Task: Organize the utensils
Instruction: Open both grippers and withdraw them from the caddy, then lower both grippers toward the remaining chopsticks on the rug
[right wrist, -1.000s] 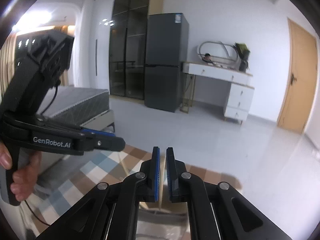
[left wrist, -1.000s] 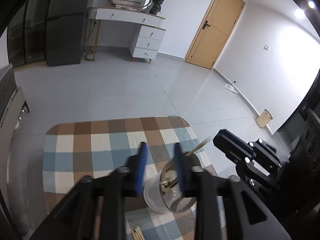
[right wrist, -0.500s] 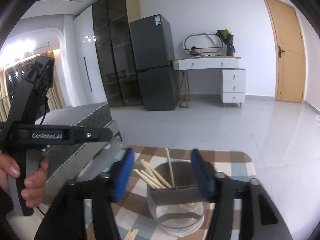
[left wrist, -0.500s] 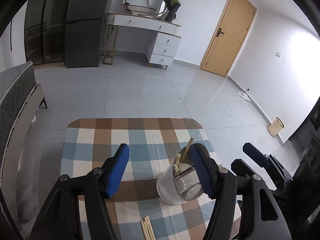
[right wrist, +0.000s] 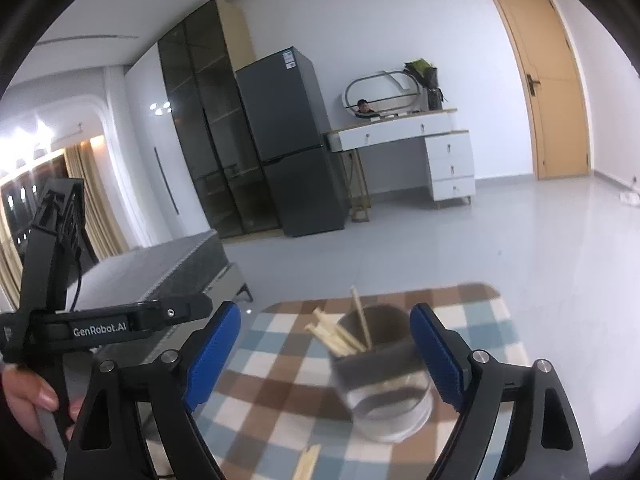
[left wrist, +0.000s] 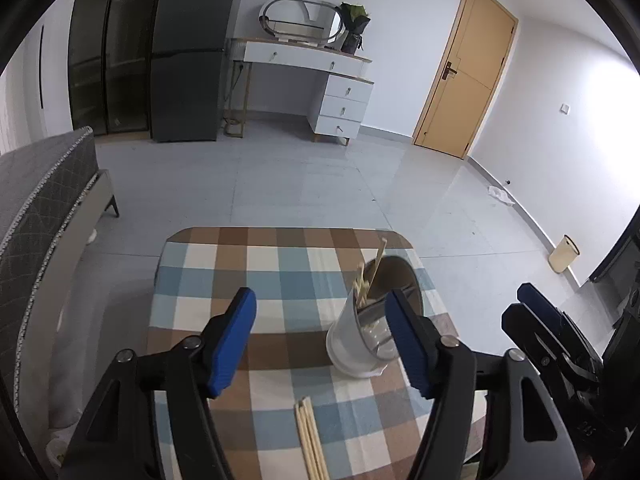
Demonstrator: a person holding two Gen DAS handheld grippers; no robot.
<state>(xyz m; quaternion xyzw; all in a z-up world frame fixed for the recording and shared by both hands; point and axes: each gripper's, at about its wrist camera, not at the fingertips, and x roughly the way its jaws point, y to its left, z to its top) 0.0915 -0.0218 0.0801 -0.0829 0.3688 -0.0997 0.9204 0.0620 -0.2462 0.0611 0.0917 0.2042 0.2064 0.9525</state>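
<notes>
A round utensil holder (left wrist: pixel 362 344) stands on the checked tablecloth (left wrist: pixel 256 264), with several wooden chopsticks (left wrist: pixel 370 276) leaning in it. More chopsticks (left wrist: pixel 310 436) lie flat on the cloth in front of it. My left gripper (left wrist: pixel 324 336) hangs above the near part of the table, its jaws opening, nothing between the pads; the holder sits beyond its right finger. In the right wrist view the holder (right wrist: pixel 386 376) and its chopsticks (right wrist: pixel 340 334) stand beyond my right gripper (right wrist: pixel 326 350), whose jaws are opening wide and empty. Loose chopsticks (right wrist: pixel 306 462) lie near the lower edge.
The other gripper's body (right wrist: pixel 52 280) and a hand (right wrist: pixel 24 400) fill the left of the right wrist view. A grey bed (left wrist: pixel 36 208) stands left of the table. A fridge (left wrist: pixel 188 52), a white dresser (left wrist: pixel 320 80) and a door (left wrist: pixel 464 68) line the far walls.
Both grippers have gone from nearly shut to wide open and have drawn back from the holder. The holder now stands free on the cloth with the chopsticks in it.
</notes>
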